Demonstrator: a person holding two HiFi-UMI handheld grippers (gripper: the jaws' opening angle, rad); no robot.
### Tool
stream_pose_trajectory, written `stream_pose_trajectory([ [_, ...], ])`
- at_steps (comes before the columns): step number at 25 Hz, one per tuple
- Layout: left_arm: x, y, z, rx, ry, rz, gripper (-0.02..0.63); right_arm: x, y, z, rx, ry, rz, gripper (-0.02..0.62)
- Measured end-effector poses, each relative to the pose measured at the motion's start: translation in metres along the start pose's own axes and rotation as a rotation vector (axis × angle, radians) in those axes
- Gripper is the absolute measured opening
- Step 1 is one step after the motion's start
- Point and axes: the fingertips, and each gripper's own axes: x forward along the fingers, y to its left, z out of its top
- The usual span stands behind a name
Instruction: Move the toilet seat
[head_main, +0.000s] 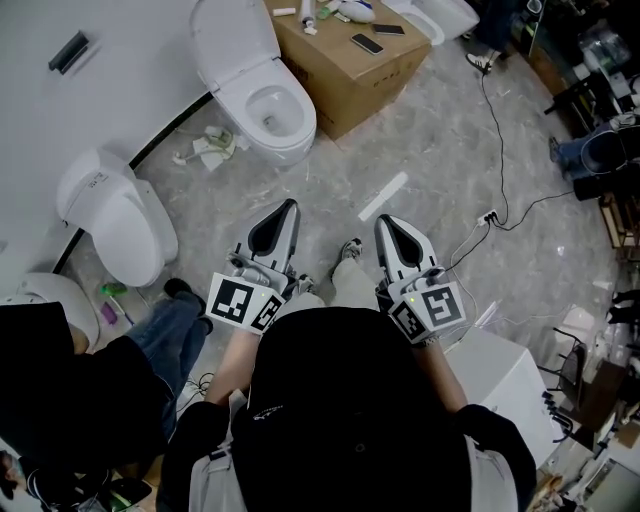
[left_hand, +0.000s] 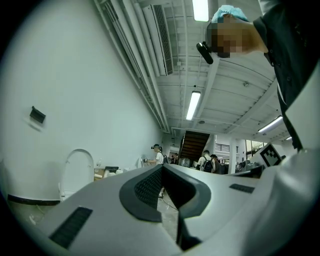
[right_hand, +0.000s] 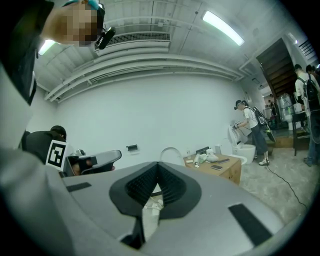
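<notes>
A white toilet (head_main: 262, 95) stands against the wall at the top of the head view, its seat and lid (head_main: 235, 40) raised upright over the open bowl. It shows small in the left gripper view as a raised lid (left_hand: 77, 170) and in the right gripper view as a lid (right_hand: 172, 152). My left gripper (head_main: 285, 208) and right gripper (head_main: 388, 222) hang side by side close to my body, well short of the toilet. Both point toward it. Each is shut with nothing between the jaws, as seen on the left gripper (left_hand: 162, 170) and the right gripper (right_hand: 159, 167).
A second toilet (head_main: 115, 215) with its lid down stands at the left wall, and a person in jeans (head_main: 160, 335) crouches beside it. A cardboard box (head_main: 345, 60) carrying phones sits right of the toilet. A cable (head_main: 500, 200) and a white strip (head_main: 383, 196) lie on the floor.
</notes>
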Motion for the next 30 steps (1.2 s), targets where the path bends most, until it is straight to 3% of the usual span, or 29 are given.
stream_pose_trajectory([
  [15,0.063,0.039,0.002,0.032,-0.003,0.095,0.009,0.087,-0.048,0.018,0.000,0.018,0.128,0.014],
  [30,0.144,0.079,0.007,0.064,-0.038,0.270,0.009,0.171,-0.119,0.039,-0.001,0.034,0.289,0.014],
])
